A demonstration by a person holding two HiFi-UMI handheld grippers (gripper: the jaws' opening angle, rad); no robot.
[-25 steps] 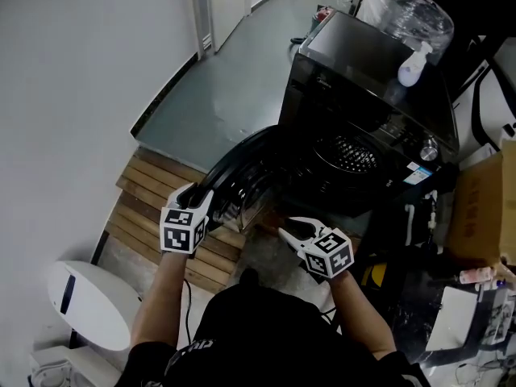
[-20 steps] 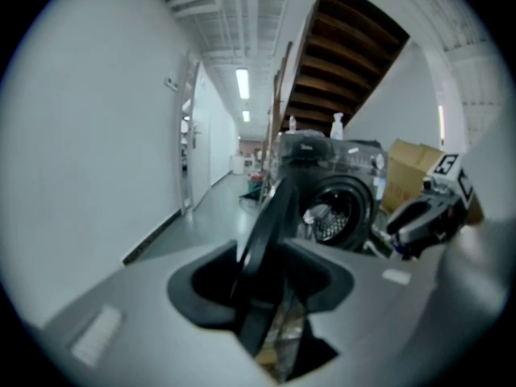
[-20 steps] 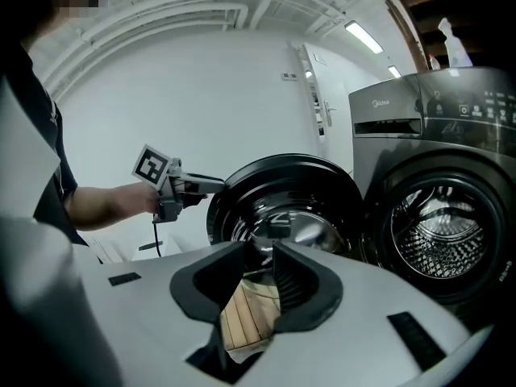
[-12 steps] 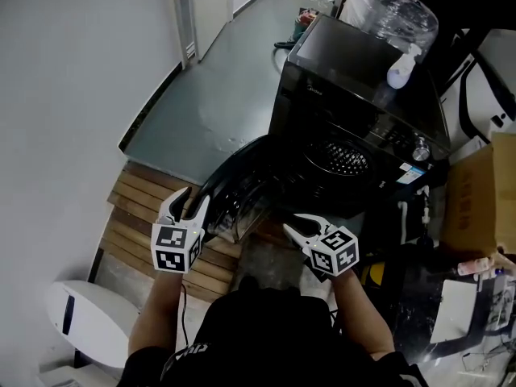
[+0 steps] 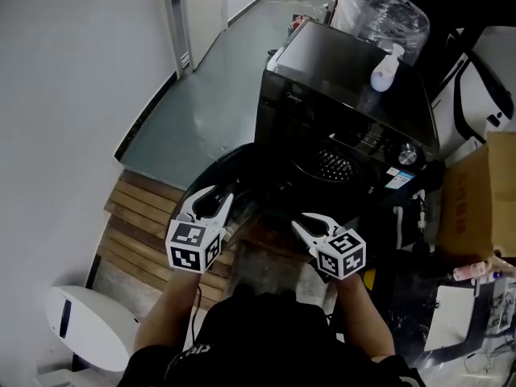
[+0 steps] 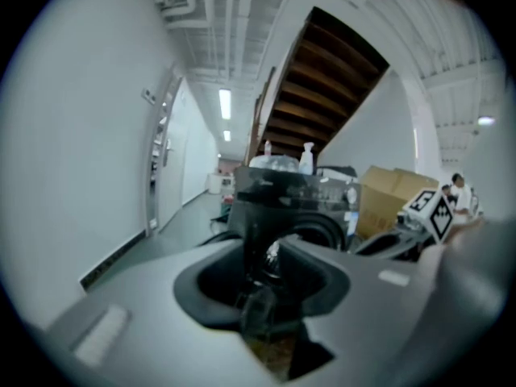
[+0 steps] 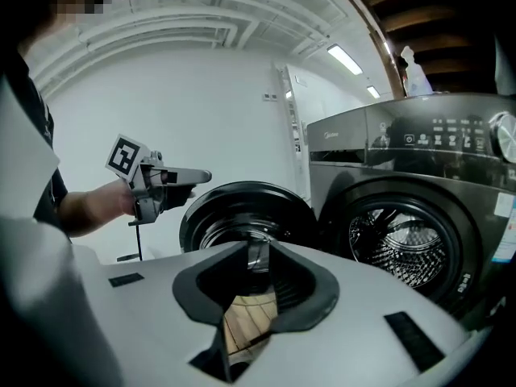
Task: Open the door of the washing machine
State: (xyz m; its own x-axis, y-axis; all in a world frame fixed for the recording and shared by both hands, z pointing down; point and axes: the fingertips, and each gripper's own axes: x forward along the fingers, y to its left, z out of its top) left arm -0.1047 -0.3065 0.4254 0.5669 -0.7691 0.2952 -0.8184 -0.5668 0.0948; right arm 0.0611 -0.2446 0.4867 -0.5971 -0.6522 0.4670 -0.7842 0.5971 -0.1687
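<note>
L gripper (image 5: 219,197) & R gripper (image 5: 305,221) higher, back from open door (image 5: 234,161); jaws narrower, still apart, empty.

The boxy front-loading washing machine (image 5: 347,79) is glossy black with small pale markings along its panel. Its round glass-centred door (image 7: 234,212) is black as well, and the perforated metal drum (image 7: 403,248) shines silver with a dotted pattern. The slatted wooden pallet (image 5: 137,216) is warm brown in stripes, the smooth floor (image 5: 210,95) dull grey-green, the plain wall (image 5: 72,71) white, the plastic spray bottle (image 5: 385,68) white and the cardboard box (image 5: 468,208) tan.
</note>
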